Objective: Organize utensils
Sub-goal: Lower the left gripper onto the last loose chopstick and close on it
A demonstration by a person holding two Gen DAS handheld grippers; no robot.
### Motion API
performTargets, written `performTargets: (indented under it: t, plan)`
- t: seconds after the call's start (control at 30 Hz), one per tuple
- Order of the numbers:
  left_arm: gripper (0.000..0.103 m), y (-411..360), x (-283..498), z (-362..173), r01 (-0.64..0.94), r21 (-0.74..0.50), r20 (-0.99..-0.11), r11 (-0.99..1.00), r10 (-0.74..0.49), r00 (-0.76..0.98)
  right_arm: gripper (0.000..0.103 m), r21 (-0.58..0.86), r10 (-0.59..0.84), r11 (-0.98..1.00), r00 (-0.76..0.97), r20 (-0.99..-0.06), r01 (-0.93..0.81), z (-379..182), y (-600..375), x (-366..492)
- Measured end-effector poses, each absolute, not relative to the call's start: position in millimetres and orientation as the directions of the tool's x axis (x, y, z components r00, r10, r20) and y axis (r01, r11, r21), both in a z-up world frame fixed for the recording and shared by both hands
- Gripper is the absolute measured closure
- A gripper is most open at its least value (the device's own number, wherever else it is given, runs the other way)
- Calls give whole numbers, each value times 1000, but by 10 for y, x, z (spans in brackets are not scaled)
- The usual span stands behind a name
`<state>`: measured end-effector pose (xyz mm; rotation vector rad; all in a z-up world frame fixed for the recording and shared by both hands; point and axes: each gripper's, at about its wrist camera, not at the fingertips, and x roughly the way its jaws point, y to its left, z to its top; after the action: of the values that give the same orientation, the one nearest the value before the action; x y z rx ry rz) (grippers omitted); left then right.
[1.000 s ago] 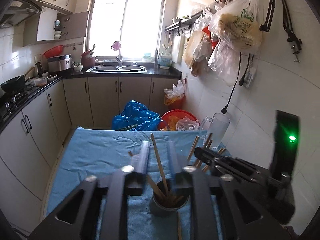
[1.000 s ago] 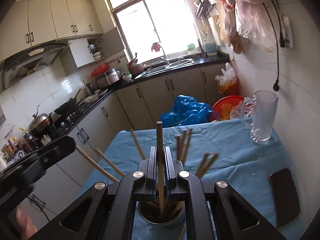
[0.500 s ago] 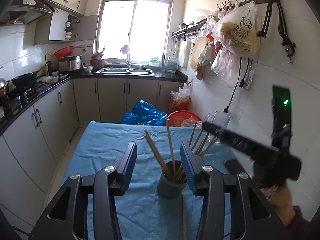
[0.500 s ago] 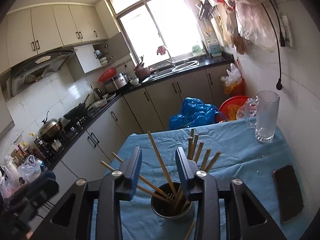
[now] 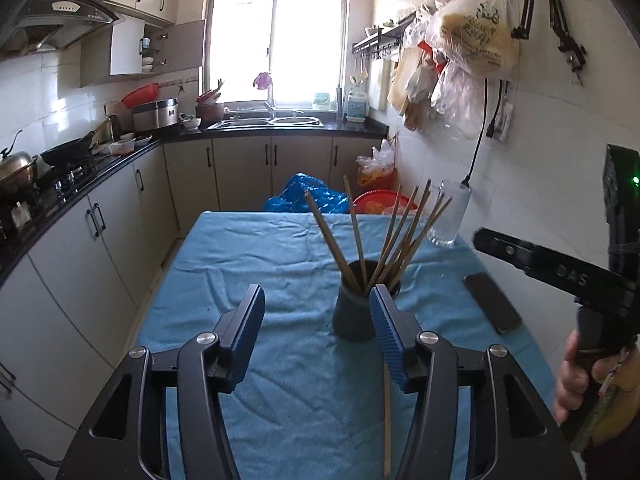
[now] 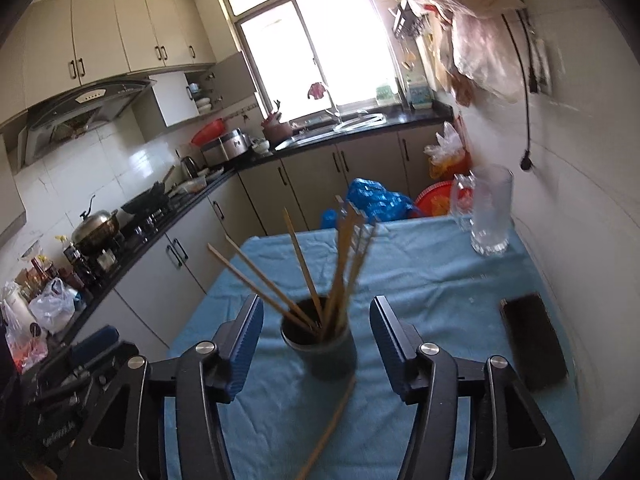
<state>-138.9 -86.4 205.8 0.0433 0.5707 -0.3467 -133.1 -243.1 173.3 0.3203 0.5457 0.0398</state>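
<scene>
both grippers have pulled back from the cup (image 5: 352,312) since a second ago. the left gripper (image 5: 316,316) and right gripper (image 6: 316,328) are opening, empty, touching nothing. chopsticks (image 6: 340,264) stand in the cup on the blue cloth (image 5: 280,248); one loose chopstick (image 5: 387,412) lies before it.
</scene>
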Motion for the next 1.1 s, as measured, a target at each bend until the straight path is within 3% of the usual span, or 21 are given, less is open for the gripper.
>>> performTargets:
  t: [0.33, 0.67, 0.9, 1.1]
  plan:
    - [46, -945, -1573, 1892, 329, 14, -579, 944, -260, 773, 39, 265, 71, 957, 792, -607, 117, 1319, -2614, -1798]
    - [43, -1032, -1654, 1704, 351, 34, -627, 936, -253, 736, 37, 245, -5, 947, 771, -636, 208, 1210, -2967, -2057]
    - [42, -1155, -1557, 1304, 378, 19, -711, 925, -254, 656, 30, 71, -209, 940, 728, -652, 334, 1203, -3184, -2150]
    - [42, -1458, -1488, 735, 460, -5, -809, 888, -274, 520, 30, 138, -105, 947, 688, -718, 289, 889, -3220, -2134]
